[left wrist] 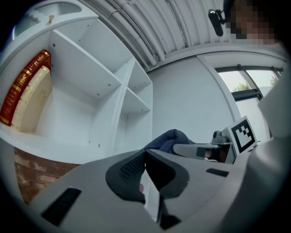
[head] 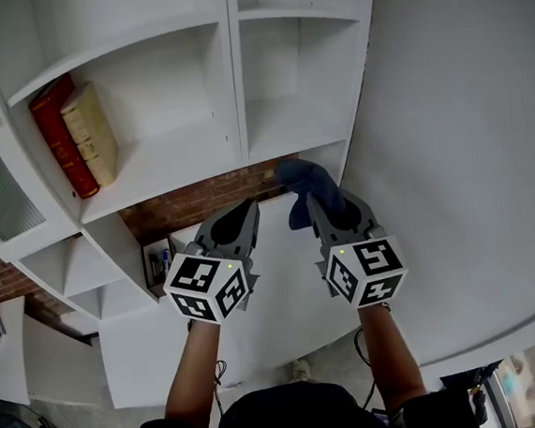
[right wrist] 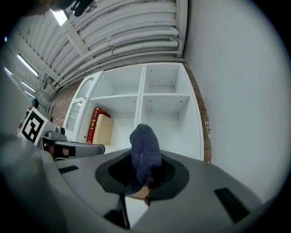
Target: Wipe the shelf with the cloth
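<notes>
While the right gripper (head: 329,214) squeezes the blue cloth (head: 307,181) tight in its jaws, the cloth pokes up in front of the white shelf (head: 177,156), near the bottom edge of its right box. The shelf's left box holds two books. A red book (head: 57,134) and a cream book (head: 90,131) stand touching by that box's left wall. The left gripper (head: 242,215) has its jaws pressed together, empty, below the left box.

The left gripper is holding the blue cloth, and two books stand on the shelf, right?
Not quite. It is the right gripper that holds the blue cloth, as the right gripper view shows. The left gripper is shut on nothing. Two books do stand on the shelf.
</notes>
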`<move>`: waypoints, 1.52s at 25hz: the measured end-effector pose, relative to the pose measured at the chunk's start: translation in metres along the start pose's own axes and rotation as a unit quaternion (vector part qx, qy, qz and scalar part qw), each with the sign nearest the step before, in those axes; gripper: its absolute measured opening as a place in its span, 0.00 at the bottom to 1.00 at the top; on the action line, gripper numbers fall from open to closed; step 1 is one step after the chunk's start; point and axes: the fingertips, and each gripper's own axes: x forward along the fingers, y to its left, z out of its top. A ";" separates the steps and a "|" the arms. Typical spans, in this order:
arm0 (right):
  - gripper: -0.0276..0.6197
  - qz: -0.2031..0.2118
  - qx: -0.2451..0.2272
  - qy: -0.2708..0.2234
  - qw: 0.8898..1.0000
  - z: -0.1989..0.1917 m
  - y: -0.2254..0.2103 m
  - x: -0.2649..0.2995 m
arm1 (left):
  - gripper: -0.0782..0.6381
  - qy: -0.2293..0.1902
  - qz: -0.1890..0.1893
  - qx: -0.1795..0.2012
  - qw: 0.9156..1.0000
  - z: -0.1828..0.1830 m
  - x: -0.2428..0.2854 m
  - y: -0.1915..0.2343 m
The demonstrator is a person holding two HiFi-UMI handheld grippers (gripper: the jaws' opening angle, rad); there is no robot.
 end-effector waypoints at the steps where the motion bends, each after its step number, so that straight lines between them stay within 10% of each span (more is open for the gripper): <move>1: 0.18 0.002 0.000 -0.001 1.000 0.000 -0.003 0.003 | 0.13 0.000 0.003 0.004 1.000 0.000 0.004 0.001; 38: 0.18 0.057 0.027 -0.009 0.998 0.000 -0.096 0.126 | 0.13 0.006 0.064 0.048 0.997 -0.011 0.113 0.047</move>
